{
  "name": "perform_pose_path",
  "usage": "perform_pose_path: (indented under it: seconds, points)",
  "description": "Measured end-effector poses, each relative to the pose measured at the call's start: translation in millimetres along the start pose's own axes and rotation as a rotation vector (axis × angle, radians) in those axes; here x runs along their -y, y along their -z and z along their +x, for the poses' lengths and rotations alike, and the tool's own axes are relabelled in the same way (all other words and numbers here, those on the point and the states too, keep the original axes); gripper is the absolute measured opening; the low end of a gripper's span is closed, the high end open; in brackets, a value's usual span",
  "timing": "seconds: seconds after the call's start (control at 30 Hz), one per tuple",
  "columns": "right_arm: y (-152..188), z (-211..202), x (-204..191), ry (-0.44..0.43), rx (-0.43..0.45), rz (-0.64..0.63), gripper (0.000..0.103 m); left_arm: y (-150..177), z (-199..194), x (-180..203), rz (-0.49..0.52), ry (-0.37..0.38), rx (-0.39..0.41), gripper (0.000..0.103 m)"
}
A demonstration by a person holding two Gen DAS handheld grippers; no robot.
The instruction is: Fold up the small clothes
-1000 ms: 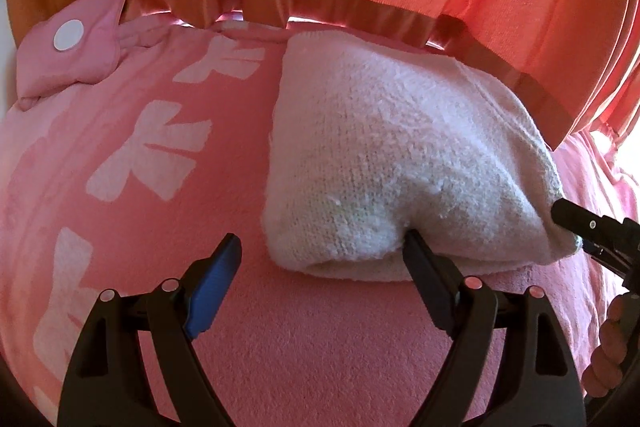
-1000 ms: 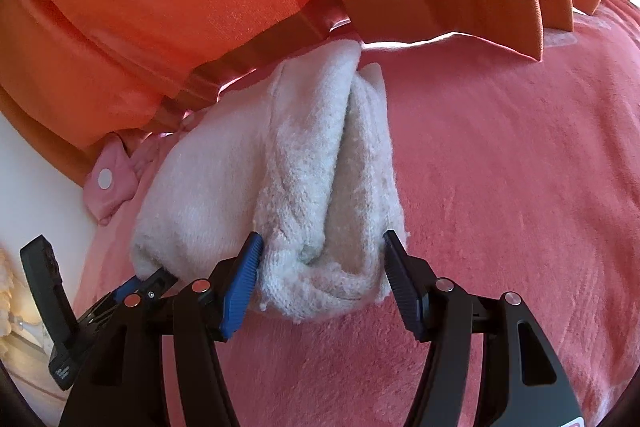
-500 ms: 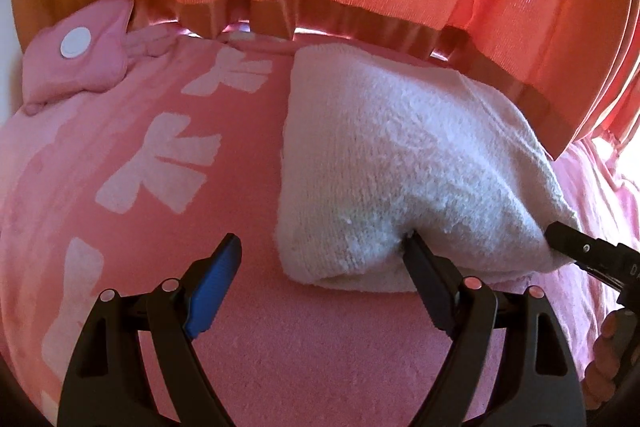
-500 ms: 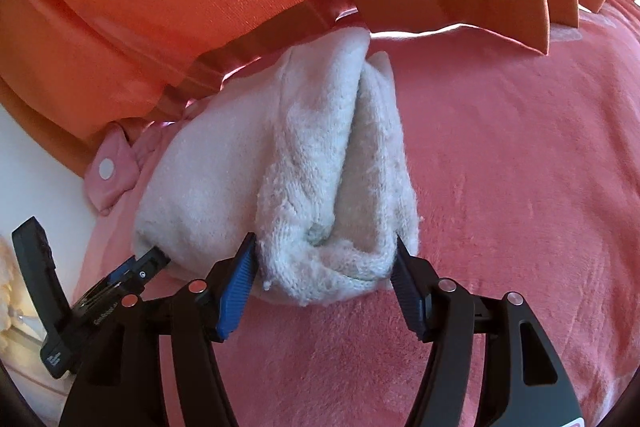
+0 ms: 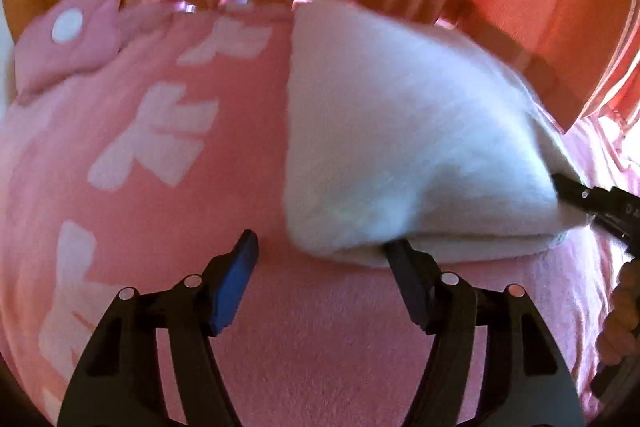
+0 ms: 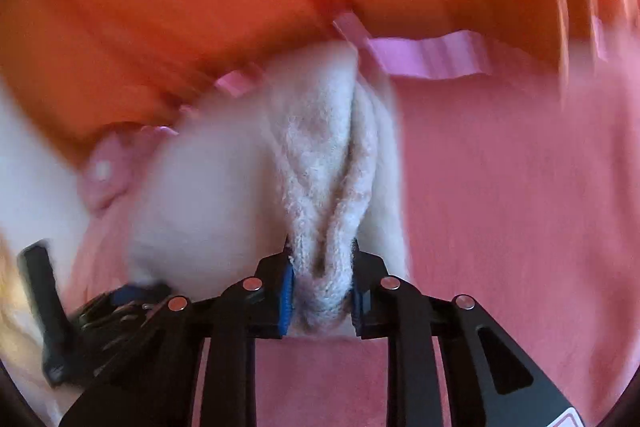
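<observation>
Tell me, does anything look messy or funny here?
A bit. The white woolly garment is scrunched into a thick wad inside the right gripper, not lying flat on the pink blanket. The left gripper is open beside it.

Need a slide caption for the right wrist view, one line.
Right gripper shut on the bunched end of a folded white knit garment lying on a pink blanket below orange curtains.

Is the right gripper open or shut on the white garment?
Shut. The right gripper pinches the bunched end of the white garment between its pads.
</observation>
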State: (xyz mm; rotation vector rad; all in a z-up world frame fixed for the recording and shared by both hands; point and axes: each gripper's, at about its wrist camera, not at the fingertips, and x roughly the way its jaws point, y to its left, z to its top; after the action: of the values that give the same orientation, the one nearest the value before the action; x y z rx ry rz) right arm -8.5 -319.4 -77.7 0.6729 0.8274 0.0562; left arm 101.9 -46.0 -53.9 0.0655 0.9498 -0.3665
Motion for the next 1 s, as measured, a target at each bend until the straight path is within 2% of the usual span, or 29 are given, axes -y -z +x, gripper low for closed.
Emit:
perform_pose_path:
  seconds: [0.1, 0.17, 0.23, 0.27, 0.3, 0.37, 0.43, 0.5, 0.57, 0.63, 0.67, 0.7, 0.73, 0.77, 0.83, 0.9, 0.93, 0.97, 1.0]
  points:
    - [-3.3, -12.4, -15.0, 0.040, 0.048, -0.117, 0.024, -0.5, -0.7, -0.7, 0.001, -0.001, 0.005, 0.063]
    - [2.7, -3.0, -4.9, 0.055, -0.005, -0.078, 0.027, 1.0, -0.8, -0.6, 0.004, 0.001, 0.004, 0.063]
    - [6.9, -11.5, 2.7, 0.031, -0.017, -0.021, 0.035, 1.8, -5.2, -1.4, 0.004, 0.012, 0.007, 0.063]
    - [9.0, -18.7, 2.8, 0.031, -0.018, -0.028, 0.041, 1.7, -9.5, -3.2, 0.000, 0.019, 0.018, 0.063]
    - [12.3, -25.3, 3.2, 0.047, -0.004, -0.044, 0.051, 1.4, -12.6, -4.7, -0.002, 0.015, 0.028, 0.064]
    - [13.6, -26.3, 6.6, 0.080, -0.005, -0.052, 0.059, 0.9, -13.0, -10.1, -0.005, -0.016, 0.037, 0.066]
    - [13.6, -12.7, 9.9, 0.058, -0.061, -0.032, 0.059, 0.0, -6.6, -16.4, -0.029, -0.018, 0.023, 0.069]
    - [14.8, 3.4, 10.4, 0.059, -0.113, -0.035, 0.063, -1.2, 2.4, -21.3, -0.053, -0.003, 0.002, 0.071]
    - [12.5, 8.5, 4.6, 0.071, -0.103, -0.073, 0.065, -2.1, 4.3, -20.2, -0.042, -0.012, 0.010, 0.072]
    - [10.5, 10.7, 0.7, 0.085, -0.100, -0.096, 0.061, -4.3, 4.8, -19.7, -0.040, -0.012, 0.019, 0.069]
    - [7.5, 11.2, -1.6, 0.067, -0.095, -0.098, 0.037, -5.0, 3.8, -21.0, -0.045, 0.002, 0.028, 0.056]
    - [3.2, 8.7, -5.8, 0.055, -0.085, -0.092, 0.029, -6.5, 1.7, -20.7, -0.050, 0.044, 0.029, 0.039]
    - [-2.4, 3.0, -11.9, 0.049, -0.052, -0.089, 0.026, -7.6, -1.6, -20.4, -0.064, 0.095, 0.024, 0.029]
    - [-7.5, -12.3, -20.3, 0.029, 0.011, -0.115, 0.022, -8.2, -5.9, -20.3, -0.081, 0.116, 0.026, 0.023]
    - [-11.6, -36.7, -32.9, 0.029, 0.109, -0.202, 0.018, -8.0, -13.0, -17.7, -0.068, 0.109, 0.055, 0.023]
    - [-9.5, -20.9, -19.3, 0.072, 0.054, -0.197, 0.017, -4.8, -2.5, -19.1, -0.064, 0.102, 0.016, 0.023]
    - [-6.4, -2.4, -5.5, 0.117, -0.017, -0.157, 0.017, -2.1, 4.2, -20.1, -0.078, 0.106, -0.005, 0.023]
    - [-0.9, 14.5, 11.3, 0.094, -0.073, -0.082, 0.018, 1.9, 7.1, -22.1, -0.092, 0.114, 0.009, 0.024]
    - [-1.8, 11.4, 12.4, 0.085, -0.061, -0.066, 0.020, 1.7, 5.9, -19.3, -0.074, 0.101, 0.011, 0.024]
